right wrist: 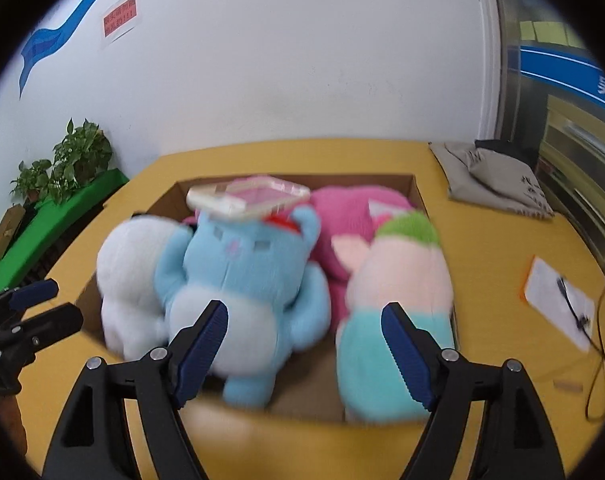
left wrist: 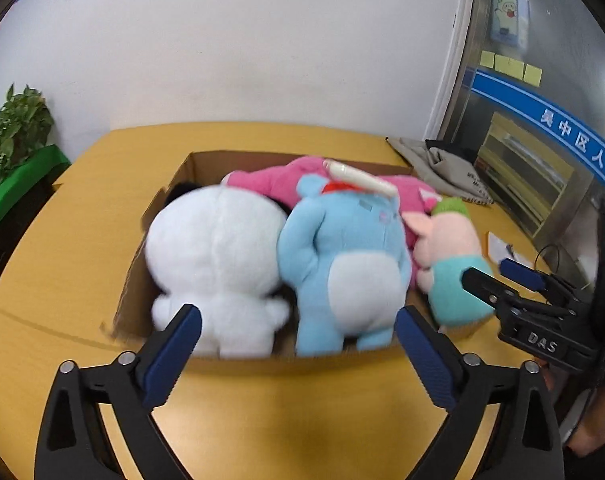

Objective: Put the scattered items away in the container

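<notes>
Inside cardboard box: white, blue, pink plush toys (blurred).

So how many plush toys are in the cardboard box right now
4: a white plush at the left, a blue plush beside it, a pink plush behind them, and a pig plush at the right end. Others may be hidden underneath.

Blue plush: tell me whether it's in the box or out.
In. The blue plush stands inside the box, wedged between the white plush and the pig plush, with a phone on its head.
</notes>
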Action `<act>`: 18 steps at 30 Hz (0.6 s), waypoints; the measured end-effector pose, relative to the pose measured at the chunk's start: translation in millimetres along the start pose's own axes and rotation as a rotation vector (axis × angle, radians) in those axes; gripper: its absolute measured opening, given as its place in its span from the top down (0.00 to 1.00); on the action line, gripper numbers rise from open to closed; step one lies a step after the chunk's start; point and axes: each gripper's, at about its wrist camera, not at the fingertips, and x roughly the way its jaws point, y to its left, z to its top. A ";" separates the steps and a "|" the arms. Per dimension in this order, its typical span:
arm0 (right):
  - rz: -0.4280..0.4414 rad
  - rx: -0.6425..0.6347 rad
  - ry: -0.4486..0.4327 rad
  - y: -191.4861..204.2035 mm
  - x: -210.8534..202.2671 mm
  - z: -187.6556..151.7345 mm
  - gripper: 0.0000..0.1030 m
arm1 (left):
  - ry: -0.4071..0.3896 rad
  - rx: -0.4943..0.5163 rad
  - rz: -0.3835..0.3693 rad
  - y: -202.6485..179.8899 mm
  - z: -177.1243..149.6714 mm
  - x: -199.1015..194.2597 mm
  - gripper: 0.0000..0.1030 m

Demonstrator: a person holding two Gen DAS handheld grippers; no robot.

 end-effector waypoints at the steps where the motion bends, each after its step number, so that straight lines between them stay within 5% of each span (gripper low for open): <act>1: -0.012 -0.003 0.006 0.8 -7.2 -12.8 0.23 | 0.005 0.000 0.014 -0.4 -8.0 -3.5 0.02; 7: -0.011 -0.018 0.056 11.4 -27.0 -55.6 0.23 | 0.023 -0.019 -0.005 -4.5 -33.9 -22.4 0.01; 18: -0.012 0.012 0.060 15.6 -51.5 -78.9 0.23 | -0.021 0.013 -0.013 -19.4 -48.8 -52.1 0.01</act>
